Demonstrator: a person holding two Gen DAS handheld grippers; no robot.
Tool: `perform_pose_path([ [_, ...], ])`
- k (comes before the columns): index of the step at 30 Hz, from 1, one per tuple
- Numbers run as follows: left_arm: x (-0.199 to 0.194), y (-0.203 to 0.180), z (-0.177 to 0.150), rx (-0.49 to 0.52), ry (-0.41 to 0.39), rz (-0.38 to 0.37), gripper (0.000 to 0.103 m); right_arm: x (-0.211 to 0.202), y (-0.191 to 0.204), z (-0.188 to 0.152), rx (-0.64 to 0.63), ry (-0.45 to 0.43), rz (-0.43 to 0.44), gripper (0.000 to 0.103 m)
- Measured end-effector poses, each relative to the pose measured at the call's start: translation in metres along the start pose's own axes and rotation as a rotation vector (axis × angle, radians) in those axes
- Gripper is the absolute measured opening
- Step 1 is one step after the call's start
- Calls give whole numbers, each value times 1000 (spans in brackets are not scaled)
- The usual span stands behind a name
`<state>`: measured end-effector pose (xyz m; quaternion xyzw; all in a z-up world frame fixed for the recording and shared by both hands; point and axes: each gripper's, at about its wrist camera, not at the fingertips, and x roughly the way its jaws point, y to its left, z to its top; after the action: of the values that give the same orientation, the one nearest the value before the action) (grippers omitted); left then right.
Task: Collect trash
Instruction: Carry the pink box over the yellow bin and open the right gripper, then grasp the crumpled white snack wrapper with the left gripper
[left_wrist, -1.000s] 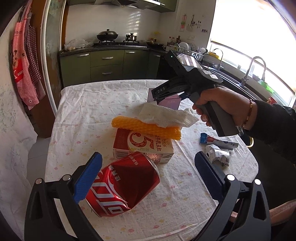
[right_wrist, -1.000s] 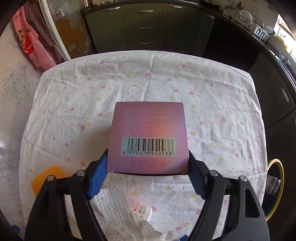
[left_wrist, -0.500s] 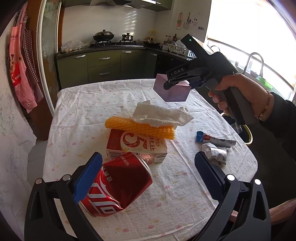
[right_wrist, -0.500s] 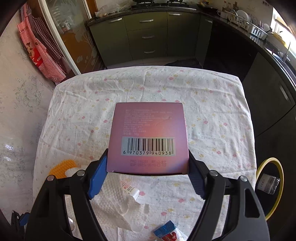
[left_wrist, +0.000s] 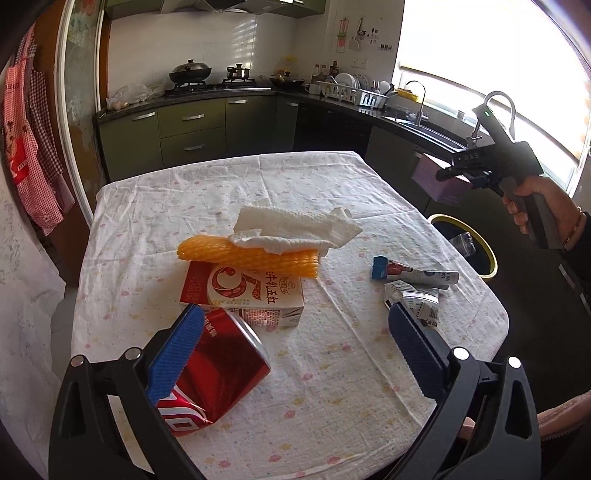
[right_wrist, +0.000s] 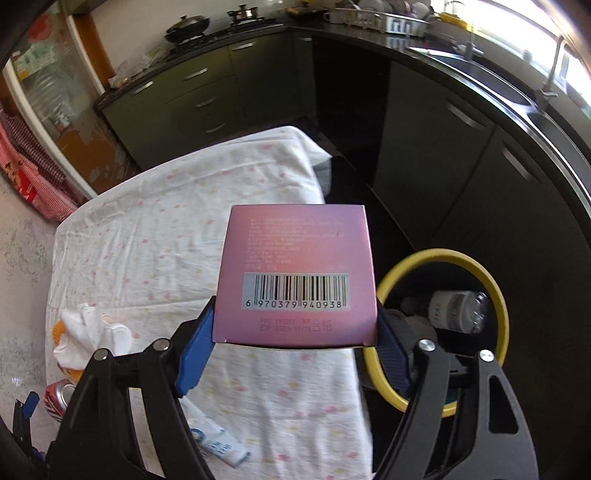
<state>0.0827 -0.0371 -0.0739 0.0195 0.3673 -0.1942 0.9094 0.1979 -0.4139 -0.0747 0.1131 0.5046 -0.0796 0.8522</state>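
In right claw (right_wrist: 295, 332): glossy square-edged carton (right_wrist: 295, 273)

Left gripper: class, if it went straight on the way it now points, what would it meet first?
Probably the crushed red can, lying on the tablecloth against the left finger of the open left gripper. Depth is unclear; bare cloth fills the middle of the gap.

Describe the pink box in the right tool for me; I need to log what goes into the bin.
The small pink-purple cardboard box looks like intact retail packaging, squarish, with a slight sheen. The face toward the camera carries fine pale print, a white barcode label with digits, and a stamped date line below. It is held off the floral tablecloth, clamped at its two sides by the blue pads of the right tool. It hangs past the table's edge, beside the yellow-rimmed black trash bin, not yet over its opening.
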Motion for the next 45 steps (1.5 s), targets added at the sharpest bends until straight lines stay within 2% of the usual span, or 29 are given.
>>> perform_pose_path([
  [5, 8, -14, 4, 25, 16, -4, 98, 12, -74, -22, 117, 21, -59, 73],
  [8, 11, -24, 6, 45, 23, -7, 98, 21, -105, -34, 170, 34, -82, 73],
  [15, 16, -44, 10, 87, 37, -16, 98, 46, -149, -53, 241, 78, -95, 73],
  [24, 31, -63, 10, 119, 81, -63, 98, 63, -161, -61, 270, 124, -51, 75],
  [27, 40, -70, 8, 127, 105, -87, 98, 59, -160, -62, 268, 112, -38, 80],
  [36, 76, -112, 5, 226, 191, -192, 98, 39, -152, -64, 249, 68, 2, 80],
  [40, 100, -133, 6, 253, 235, -216, 98, 33, -149, -69, 237, 51, 16, 80],
  [45, 131, -146, 5, 255, 299, -175, 98, 18, -145, -80, 218, 13, 46, 80],
])
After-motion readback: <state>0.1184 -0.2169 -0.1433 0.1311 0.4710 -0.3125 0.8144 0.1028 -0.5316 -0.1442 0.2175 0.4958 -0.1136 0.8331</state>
